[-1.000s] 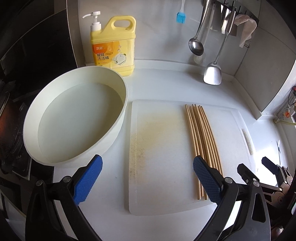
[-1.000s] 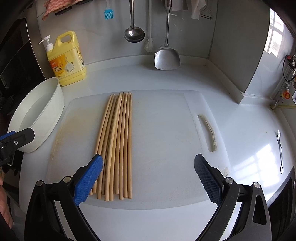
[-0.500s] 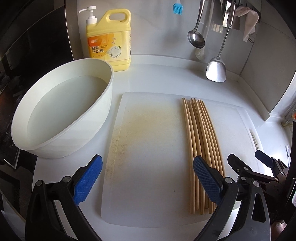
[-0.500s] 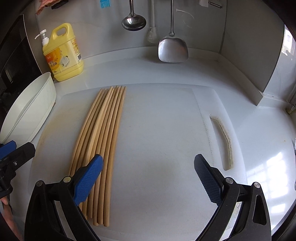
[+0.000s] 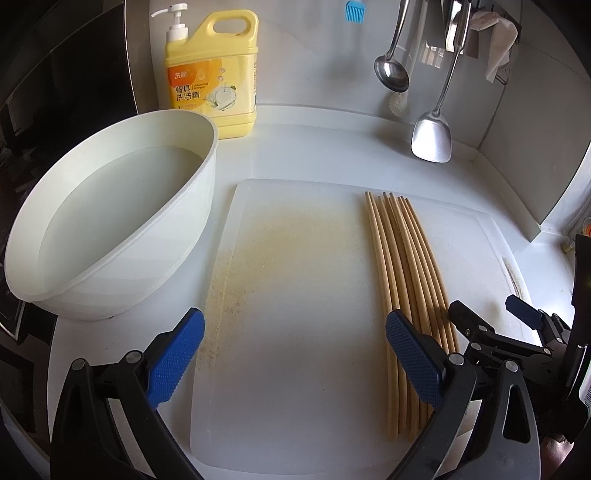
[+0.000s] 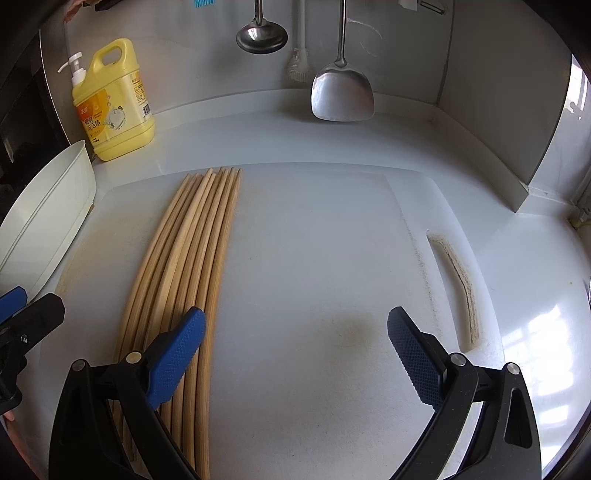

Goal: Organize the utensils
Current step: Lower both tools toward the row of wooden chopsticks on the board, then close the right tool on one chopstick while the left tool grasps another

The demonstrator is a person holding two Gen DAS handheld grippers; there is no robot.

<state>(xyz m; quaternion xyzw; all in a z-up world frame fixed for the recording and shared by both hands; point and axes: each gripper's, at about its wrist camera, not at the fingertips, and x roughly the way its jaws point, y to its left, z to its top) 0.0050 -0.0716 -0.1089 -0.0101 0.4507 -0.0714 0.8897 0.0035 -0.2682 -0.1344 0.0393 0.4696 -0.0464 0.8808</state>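
Observation:
Several wooden chopsticks (image 5: 402,273) (image 6: 192,266) lie side by side on a white cutting board (image 5: 295,295) (image 6: 325,266). My left gripper (image 5: 295,354) hovers open over the board's near left part, its right pad just above the chopsticks' near ends. My right gripper (image 6: 295,350) is open too, low over the board, with its left pad over the chopsticks' near ends. Nothing sits between either pair of fingers. The right gripper's black tips (image 5: 491,325) show at the right edge of the left wrist view.
A white basin (image 5: 110,221) (image 6: 44,214) with water stands left of the board. A yellow detergent bottle (image 5: 210,74) (image 6: 110,107) is behind it. A ladle (image 5: 391,74) (image 6: 261,35), a spatula (image 5: 432,136) (image 6: 341,92) and a blue brush (image 5: 354,11) hang on the back wall.
Both grippers have come down and forward toward the board; the chopsticks and basin look larger and nearer. Both stay open. The chopsticks have not moved.

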